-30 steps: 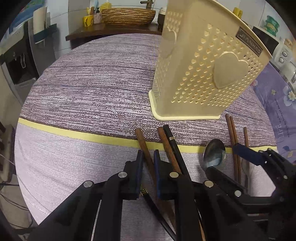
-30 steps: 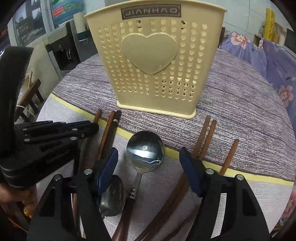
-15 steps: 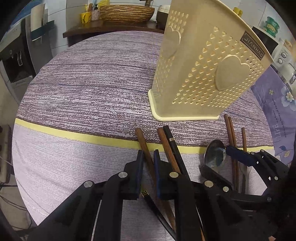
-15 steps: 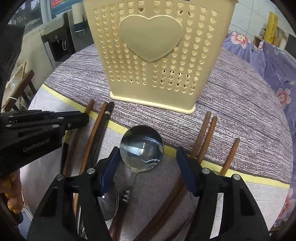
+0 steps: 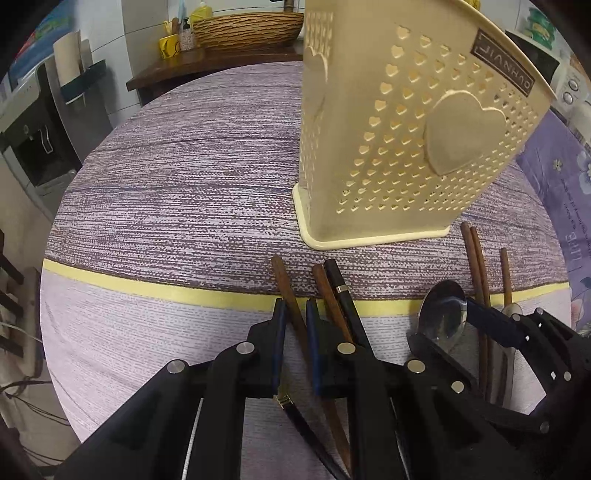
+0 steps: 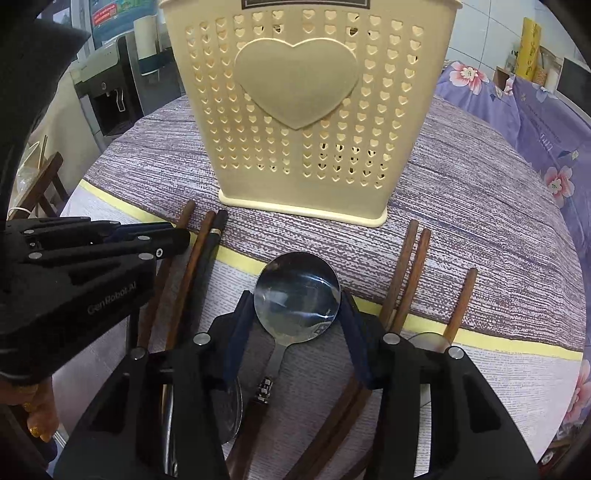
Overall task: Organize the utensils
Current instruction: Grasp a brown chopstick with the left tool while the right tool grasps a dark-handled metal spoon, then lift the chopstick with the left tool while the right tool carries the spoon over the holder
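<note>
A cream utensil holder [image 5: 402,147] with heart holes stands on the round table; it also shows in the right wrist view [image 6: 306,110]. Brown and black chopsticks lie in front of it. My left gripper [image 5: 294,314] is shut on one brown chopstick [image 5: 286,284], low over the cloth. My right gripper [image 6: 295,314] is open, its fingers on either side of the bowl of a steel spoon [image 6: 297,291] that lies on the table. The right gripper [image 5: 476,325] and the spoon [image 5: 441,310] also show in the left wrist view.
More brown chopsticks [image 6: 410,273] lie right of the spoon, a brown and black pair [image 6: 203,258] to its left. A second spoon [image 6: 229,413] lies under my right gripper. A purple striped cloth [image 5: 184,192] covers the table. A wicker basket [image 5: 243,29] sits on a far sideboard.
My right gripper moved forward and down so its fingers now flank the spoon bowl. My left gripper stayed shut on the chopstick and edged toward the holder.
</note>
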The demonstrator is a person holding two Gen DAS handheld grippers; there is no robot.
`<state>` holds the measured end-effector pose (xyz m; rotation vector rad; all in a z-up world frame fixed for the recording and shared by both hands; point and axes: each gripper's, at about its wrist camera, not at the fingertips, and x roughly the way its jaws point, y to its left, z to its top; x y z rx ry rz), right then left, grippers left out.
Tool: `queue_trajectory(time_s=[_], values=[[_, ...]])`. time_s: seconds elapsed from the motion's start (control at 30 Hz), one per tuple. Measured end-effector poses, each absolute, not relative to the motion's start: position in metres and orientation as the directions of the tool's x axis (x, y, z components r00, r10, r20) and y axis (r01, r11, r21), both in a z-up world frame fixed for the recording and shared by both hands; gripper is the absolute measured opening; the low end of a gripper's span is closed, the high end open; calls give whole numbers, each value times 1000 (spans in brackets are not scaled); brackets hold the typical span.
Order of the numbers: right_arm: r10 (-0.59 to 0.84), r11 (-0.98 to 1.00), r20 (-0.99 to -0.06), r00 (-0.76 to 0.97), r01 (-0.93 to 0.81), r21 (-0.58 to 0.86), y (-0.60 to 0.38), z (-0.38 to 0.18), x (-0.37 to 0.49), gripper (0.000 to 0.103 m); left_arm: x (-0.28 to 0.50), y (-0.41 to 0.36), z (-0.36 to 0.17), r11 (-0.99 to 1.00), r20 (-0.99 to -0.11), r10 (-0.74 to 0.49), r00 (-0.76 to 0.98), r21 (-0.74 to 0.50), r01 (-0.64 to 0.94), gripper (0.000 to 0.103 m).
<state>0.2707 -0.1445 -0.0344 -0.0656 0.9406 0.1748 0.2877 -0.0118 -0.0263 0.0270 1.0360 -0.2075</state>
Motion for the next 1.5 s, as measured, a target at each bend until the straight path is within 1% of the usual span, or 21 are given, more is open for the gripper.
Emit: queue_trajectory(time_s=[0.13,0.23,0.4,0.63,0.9,1.03,1.27,1.5], values=[[160,981,-801,577,-181,66,-152,-33,271,48,289,-9,-28,983,-849,-154,506,-81,163,11],[181,979,-790,586,-184,88,-158,-29,272,48,288,-5,-28,983,-842,-173,511,-114,144,10],[227,971,-734,640,-207,120,-166,-8,259,48,283,5,-11,978,-803,-206,560,-155,138,8],[265,962,-634,726,-241,126,-180,37,235,48,260,21,37,964,-698,-263,666,-216,155,8],[278,958,-562,779,-265,107,-191,73,221,47,227,41,94,957,-566,-283,774,-224,186,8],[274,959,-551,789,-264,98,-188,78,220,47,221,53,104,962,-519,-258,815,-217,166,8],[273,958,-542,795,-275,79,-187,82,216,47,215,62,106,956,-496,-267,826,-247,160,8],[299,950,-528,795,-299,89,-190,90,214,47,206,68,121,955,-462,-270,845,-242,173,8]])
